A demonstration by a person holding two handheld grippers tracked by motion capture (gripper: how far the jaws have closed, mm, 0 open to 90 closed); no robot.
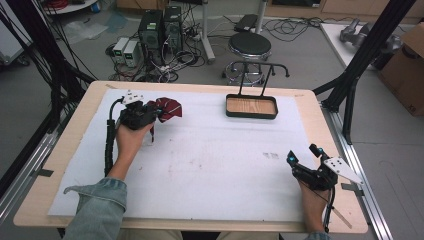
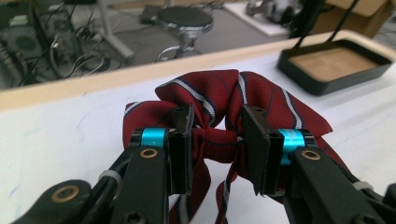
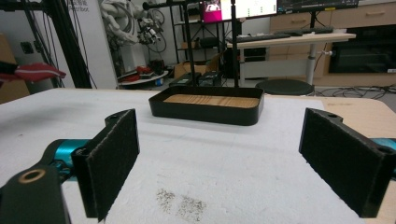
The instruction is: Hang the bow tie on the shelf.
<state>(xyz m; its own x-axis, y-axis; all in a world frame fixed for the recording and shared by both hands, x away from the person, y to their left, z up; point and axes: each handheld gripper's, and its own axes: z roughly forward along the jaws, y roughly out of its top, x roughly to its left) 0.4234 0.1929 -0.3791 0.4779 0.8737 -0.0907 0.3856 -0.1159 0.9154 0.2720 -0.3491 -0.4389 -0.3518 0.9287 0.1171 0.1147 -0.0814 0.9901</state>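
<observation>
A dark red bow tie (image 1: 169,108) with grey and navy stripes is at the far left of the white mat. My left gripper (image 1: 154,114) is shut on its centre knot (image 2: 215,144), one jaw pressed against each side, and the bows (image 2: 205,95) fan out beyond the fingertips. From the right gripper view the tie (image 3: 39,72) is a small red shape at the far left. My right gripper (image 1: 303,158) rests near the table's right front edge, open (image 3: 219,163), with bare mat between its pads. A black tray (image 1: 251,116) with a wooden floor stands at the back centre.
The tray (image 3: 205,114) has a tall black wire handle (image 1: 262,70) rising from its far side. A white mat (image 1: 210,160) covers the wooden table (image 1: 70,130). Black frame posts (image 1: 360,60) stand at the right. A stool (image 1: 249,47) and computers (image 1: 160,30) are on the floor beyond.
</observation>
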